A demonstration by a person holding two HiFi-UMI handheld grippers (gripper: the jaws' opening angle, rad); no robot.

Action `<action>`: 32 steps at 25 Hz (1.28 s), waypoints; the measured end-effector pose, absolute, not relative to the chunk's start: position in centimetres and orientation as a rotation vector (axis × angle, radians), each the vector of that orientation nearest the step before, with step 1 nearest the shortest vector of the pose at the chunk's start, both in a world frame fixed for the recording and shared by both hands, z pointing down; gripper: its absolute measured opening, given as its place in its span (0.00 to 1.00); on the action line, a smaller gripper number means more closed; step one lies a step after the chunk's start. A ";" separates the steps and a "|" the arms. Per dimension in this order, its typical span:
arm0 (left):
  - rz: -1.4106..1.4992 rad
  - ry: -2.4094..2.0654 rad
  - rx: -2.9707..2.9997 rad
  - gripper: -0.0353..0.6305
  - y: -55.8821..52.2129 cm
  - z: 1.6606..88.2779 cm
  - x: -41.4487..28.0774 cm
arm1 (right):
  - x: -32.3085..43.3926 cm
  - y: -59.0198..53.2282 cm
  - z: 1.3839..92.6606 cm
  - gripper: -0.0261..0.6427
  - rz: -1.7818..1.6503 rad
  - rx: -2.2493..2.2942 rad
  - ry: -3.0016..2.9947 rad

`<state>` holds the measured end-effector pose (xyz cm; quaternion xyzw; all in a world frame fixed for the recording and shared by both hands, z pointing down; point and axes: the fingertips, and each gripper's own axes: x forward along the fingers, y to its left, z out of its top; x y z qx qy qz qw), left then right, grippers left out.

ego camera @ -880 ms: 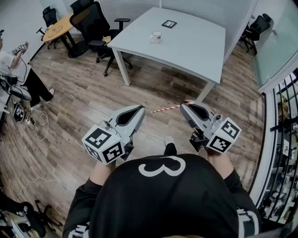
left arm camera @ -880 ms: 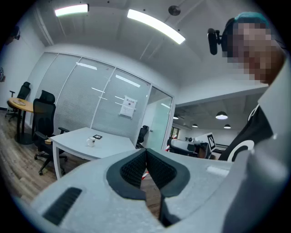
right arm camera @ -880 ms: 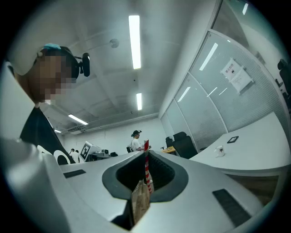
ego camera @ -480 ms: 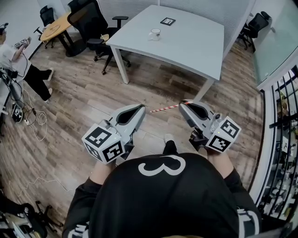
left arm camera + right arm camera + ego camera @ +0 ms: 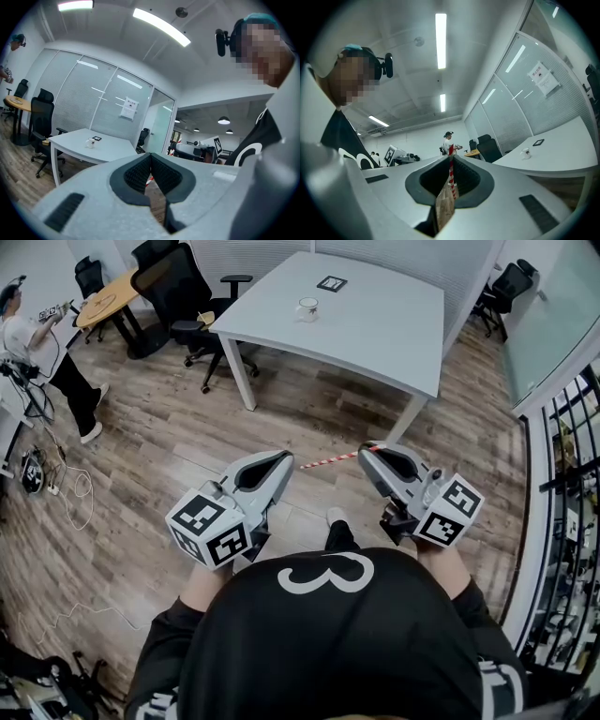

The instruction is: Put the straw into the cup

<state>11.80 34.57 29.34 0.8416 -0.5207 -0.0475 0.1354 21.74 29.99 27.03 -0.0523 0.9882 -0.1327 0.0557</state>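
My right gripper (image 5: pixel 367 448) is shut on a red-and-white striped straw (image 5: pixel 330 459), which sticks out to the left from its tips over the wooden floor. In the right gripper view the straw (image 5: pixel 451 174) stands pinched between the dark pads. My left gripper (image 5: pixel 278 459) is shut with nothing in it, level beside the right one, its tip near the straw's free end. In the left gripper view a bit of the straw (image 5: pixel 150 178) shows beyond the closed pads. A small white cup (image 5: pixel 307 307) stands far off on the white table (image 5: pixel 375 329), also in the left gripper view as the cup (image 5: pixel 91 143).
A black marker card (image 5: pixel 332 283) lies on the table behind the cup. Black office chairs (image 5: pixel 184 292) and a round wooden table (image 5: pixel 101 306) stand at the far left, where a person (image 5: pixel 37 352) stands. Cables (image 5: pixel 80 498) trail on the floor at left. Glass partitions line the right.
Both grippers hold their pose with the straw. The white table and cup have shifted slightly left and up in the head view; the person at the far left has moved.
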 end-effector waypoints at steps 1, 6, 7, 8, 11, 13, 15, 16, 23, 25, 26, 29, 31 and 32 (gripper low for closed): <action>-0.139 -1.507 2.438 0.08 34.6 29.3 11.8 | 21.8 30.0 27.0 0.08 -0.401 -0.159 3.001; -0.145 -1.511 2.435 0.08 33.9 29.4 12.1 | 22.1 29.4 27.2 0.08 -0.395 -0.153 3.008; -0.143 -1.512 2.433 0.08 33.6 29.4 12.1 | 22.1 29.1 27.2 0.08 -0.399 -0.150 3.005; -0.140 -1.513 2.430 0.08 33.3 29.5 12.0 | 22.0 28.8 27.2 0.08 -0.404 -0.146 3.002; -0.126 -1.515 2.416 0.08 32.3 29.8 11.5 | 21.3 27.6 27.5 0.08 -0.424 -0.136 2.996; -0.120 -1.518 2.406 0.08 31.2 30.1 10.9 | 20.7 26.5 27.8 0.08 -0.436 -0.128 2.997; -0.120 -1.520 2.396 0.08 29.8 30.4 10.4 | 20.1 25.1 28.1 0.08 -0.447 -0.123 2.996; -0.119 -1.519 2.393 0.08 29.1 30.5 10.2 | 19.9 24.4 28.2 0.08 -0.453 -0.123 2.995; -0.108 -1.510 2.365 0.08 22.7 31.0 8.2 | 17.9 17.8 28.6 0.08 -0.488 -0.129 2.995; -0.106 -1.505 2.354 0.08 20.3 31.4 7.4 | 17.2 15.5 29.0 0.08 -0.500 -0.135 2.998; -0.106 -1.502 2.348 0.08 19.2 31.6 7.1 | 16.8 14.4 29.2 0.08 -0.507 -0.136 2.999; -0.102 -1.497 2.341 0.08 15.8 31.9 6.3 | 15.9 11.2 29.5 0.08 -0.517 -0.133 3.005; -0.101 -1.493 2.336 0.08 13.4 32.0 6.0 | 15.6 9.0 29.8 0.08 -0.515 -0.133 3.014; -0.100 -1.491 2.334 0.08 12.2 32.0 5.9 | 15.5 7.8 29.8 0.08 -0.514 -0.133 3.017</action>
